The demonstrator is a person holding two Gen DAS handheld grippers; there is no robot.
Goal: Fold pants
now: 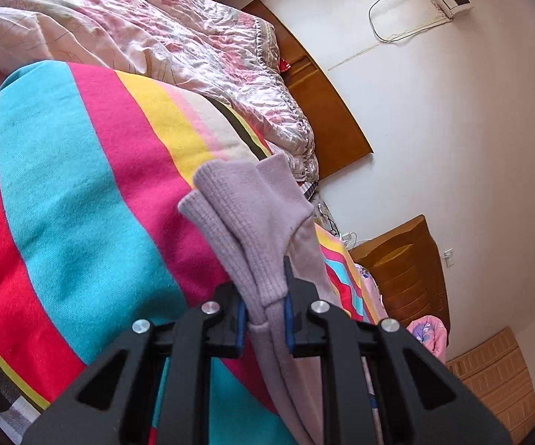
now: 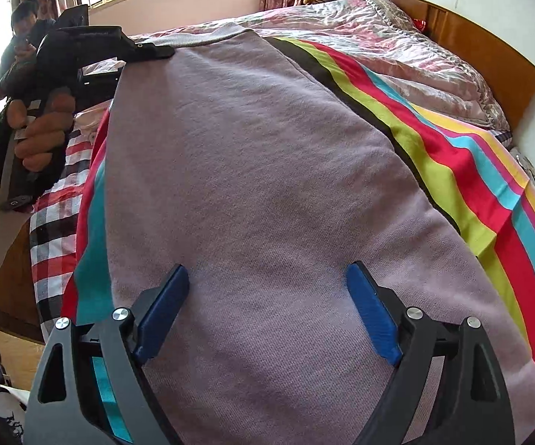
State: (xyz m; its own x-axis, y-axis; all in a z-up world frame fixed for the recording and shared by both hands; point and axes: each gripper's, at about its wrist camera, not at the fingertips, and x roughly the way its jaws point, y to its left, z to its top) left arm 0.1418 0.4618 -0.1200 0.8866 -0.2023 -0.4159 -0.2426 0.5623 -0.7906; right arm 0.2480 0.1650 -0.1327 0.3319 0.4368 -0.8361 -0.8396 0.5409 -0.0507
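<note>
1. the pants (image 2: 267, 170), a lilac knit pair, lie spread along a striped blanket (image 2: 464, 170) on the bed, with one ribbed end at the far side and the wide body of cloth running toward the right wrist camera.
2. the left gripper (image 1: 265, 309) is clamped on that ribbed end: in its own view two ribbed cuffs (image 1: 238, 200) stick up past the blue pads and the cloth is bunched between them. from the right wrist view the same tool bites the far edge of the pants, held by a hand (image 2: 41, 126).
3. the right gripper (image 2: 267, 293) stands wide apart just over the near part of the pants, its blue fingers (image 2: 165, 311) either side of flat cloth. nothing is pinched, and whether the tips touch the fabric cannot be told.
4. progress, as a judgement: early. the legs seem to be laid together, since both cuffs sit in one grip, but no crosswise fold shows. the far end is secured; the near end is not yet gripped, and the folding over is left to do.
5. containers: none show in either view. no basket, box or drawer holds anything.
6. around the blanket lie a pink crumpled quilt (image 1: 178, 37) toward the wooden headboard (image 2: 489, 44) and a checked sheet (image 2: 54, 222) at the bed's edge.
</note>
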